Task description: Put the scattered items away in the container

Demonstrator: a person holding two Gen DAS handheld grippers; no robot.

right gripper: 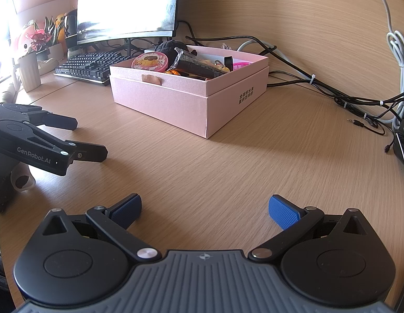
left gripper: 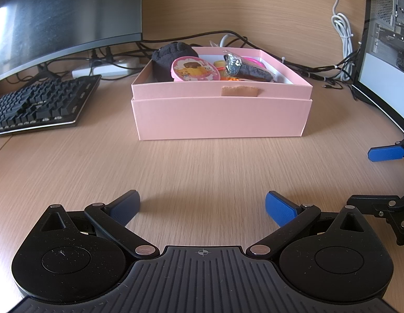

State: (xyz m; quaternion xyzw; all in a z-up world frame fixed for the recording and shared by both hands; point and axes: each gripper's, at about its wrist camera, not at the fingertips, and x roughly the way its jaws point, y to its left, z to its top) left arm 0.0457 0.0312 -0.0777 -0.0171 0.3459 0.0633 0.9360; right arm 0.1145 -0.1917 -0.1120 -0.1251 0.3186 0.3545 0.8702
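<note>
With my left claw (left gripper: 202,206) and right claw (right gripper: 205,210) both spread and empty over bare worktop (left gripper: 202,167), the pink box (left gripper: 220,116), upper centre, looks light, stiff cardboard already holding soft, crinkly bits, best gripped by its rim.

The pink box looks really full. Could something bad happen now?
Maybe. The pink box is heaped: the round cartoon tin leans against the rim and the wrapped dark packet pokes above it, so a bump could tip either out. The black cables run close beside the box, so sliding it might snag them. Both the left gripper and right gripper are open and empty, so nothing can drop from their fingers.
</note>
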